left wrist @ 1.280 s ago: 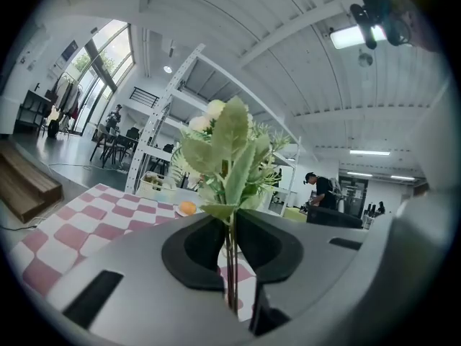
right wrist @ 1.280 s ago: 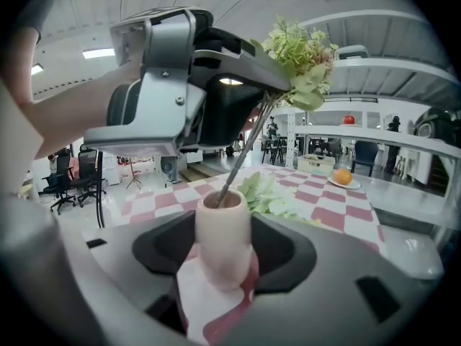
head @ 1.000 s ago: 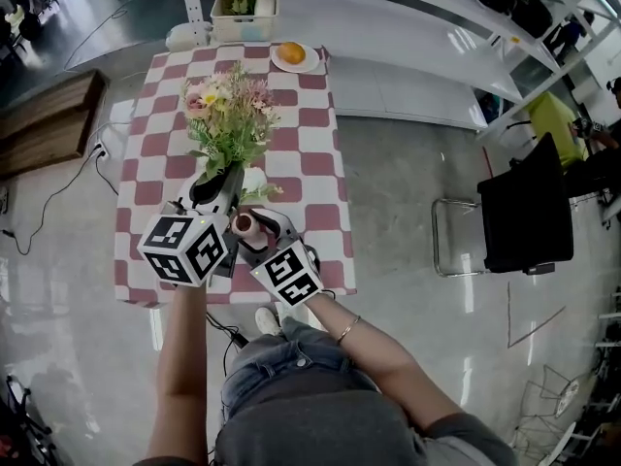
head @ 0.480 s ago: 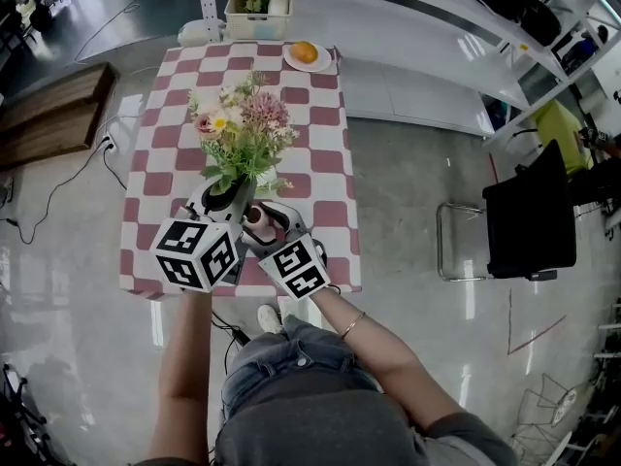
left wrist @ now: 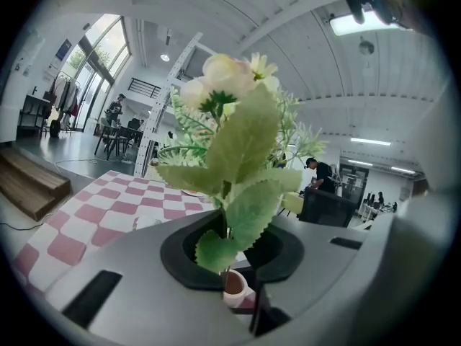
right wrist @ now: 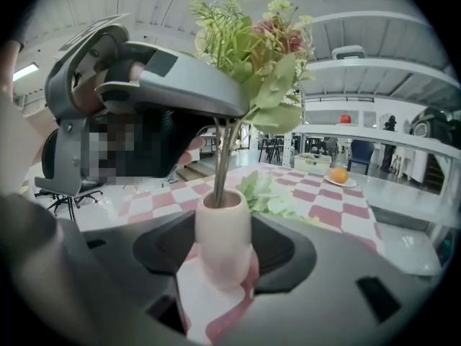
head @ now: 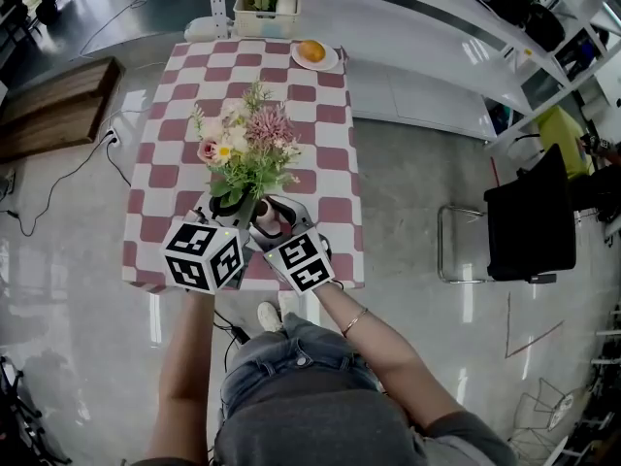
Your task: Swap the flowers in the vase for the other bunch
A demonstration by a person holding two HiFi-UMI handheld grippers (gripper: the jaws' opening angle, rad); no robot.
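The right gripper [right wrist: 225,265] clamps the vase [right wrist: 223,225], surely to steady it, while the left gripper [left wrist: 234,262] pinches the bunch [left wrist: 238,143] just above the vase's mouth, grip just loosening, stems inside.

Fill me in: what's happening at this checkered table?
A person stands at the checkered table with a gripper in each hand. The right gripper clamps the pink vase. The left gripper pinches the bouquet by its stems, which reach into the vase's mouth; its jaws have just eased open slightly. The other bunch lies on the table beyond.
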